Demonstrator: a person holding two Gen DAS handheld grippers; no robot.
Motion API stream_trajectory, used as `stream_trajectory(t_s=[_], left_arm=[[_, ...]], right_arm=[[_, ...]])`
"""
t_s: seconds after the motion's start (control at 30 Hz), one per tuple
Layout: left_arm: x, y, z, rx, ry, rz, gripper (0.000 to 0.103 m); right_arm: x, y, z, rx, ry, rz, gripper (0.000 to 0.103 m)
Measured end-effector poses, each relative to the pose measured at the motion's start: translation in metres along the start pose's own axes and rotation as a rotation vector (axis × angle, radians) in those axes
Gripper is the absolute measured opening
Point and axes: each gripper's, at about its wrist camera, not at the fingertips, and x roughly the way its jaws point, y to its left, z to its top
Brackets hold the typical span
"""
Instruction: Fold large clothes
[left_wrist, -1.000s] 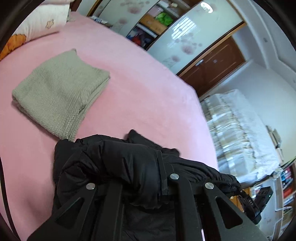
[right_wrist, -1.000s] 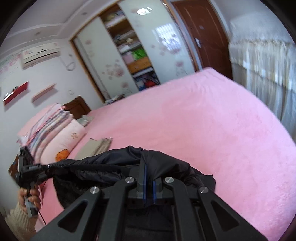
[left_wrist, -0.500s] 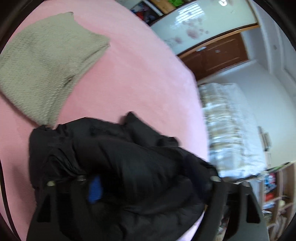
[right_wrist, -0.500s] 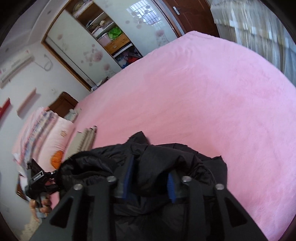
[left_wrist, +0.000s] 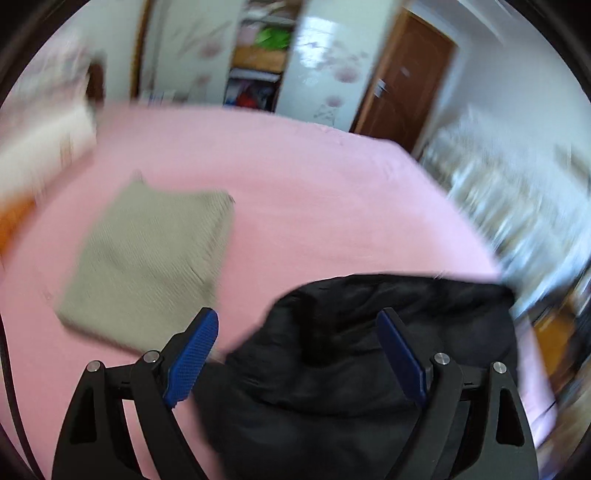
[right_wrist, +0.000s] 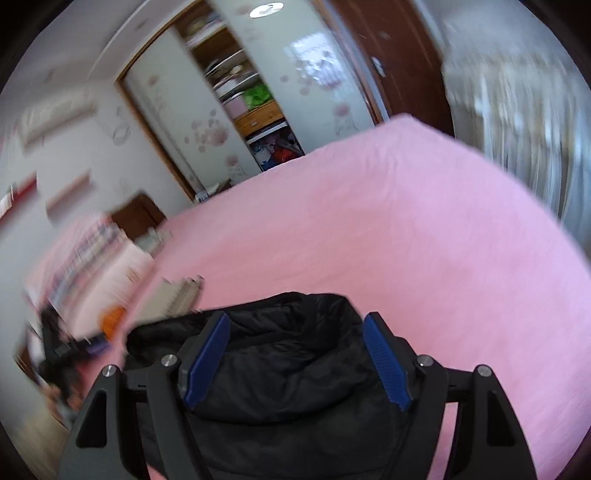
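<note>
The black jacket (left_wrist: 369, 354) is seen bundled on the pink bed (left_wrist: 314, 206), near its front edge, apparently set down there as a finished fold. To its left, just beside it, a folded beige knit (left_wrist: 147, 258) is laid flat. The left tongs (left_wrist: 295, 343) are spread wide, with the jacket below and between the blue pads but not pressed. The right tongs (right_wrist: 295, 354) are caught opening, the jacket lying loose between them. The bundle's long axis is judged to run across the bed's front edge; which end is the collar cannot be told.
</note>
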Motion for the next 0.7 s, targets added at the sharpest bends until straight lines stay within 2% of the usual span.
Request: stream_trajectory(t_s=[0.03,0.17,0.23,0.33,0.57,0.6,0.63,0.67,0.7], left_arm=[[0.001,-0.006,-0.001,0.078,-0.006,0.027,0.086],[0.002,-0.041,-0.018,0.499,-0.058,0.145,0.086],[0.006,-0.054,-0.022,0.611,-0.051,0.161,0.086],[0.018,-0.065,-0.024,0.695,-0.028,0.145,0.086],[0.04,-0.072,-0.008,0.741,0.01,0.094,0.086],[0.047,-0.072,-0.006,0.743,0.02,0.094,0.082],[0.055,-0.077,-0.001,0.748,0.029,0.097,0.061],[0.066,-0.078,0.001,0.753,0.062,0.075,0.046],[0.075,-0.078,0.002,0.746,0.099,0.077,0.019]], right_arm=[[0.004,0.006,0.0,-0.06,0.011,-0.027,0.075],[0.02,0.016,-0.009,-0.249,0.054,-0.104,0.075],[0.028,0.018,-0.011,-0.312,0.063,-0.118,0.075],[0.041,0.022,-0.015,-0.381,0.076,-0.117,0.075],[0.072,0.026,-0.017,-0.48,0.116,-0.11,0.075],[0.076,0.025,-0.017,-0.488,0.124,-0.111,0.075],[0.082,0.024,-0.016,-0.494,0.13,-0.114,0.075],[0.085,0.023,-0.015,-0.492,0.134,-0.11,0.075],[0.09,0.021,-0.015,-0.487,0.144,-0.097,0.075]])
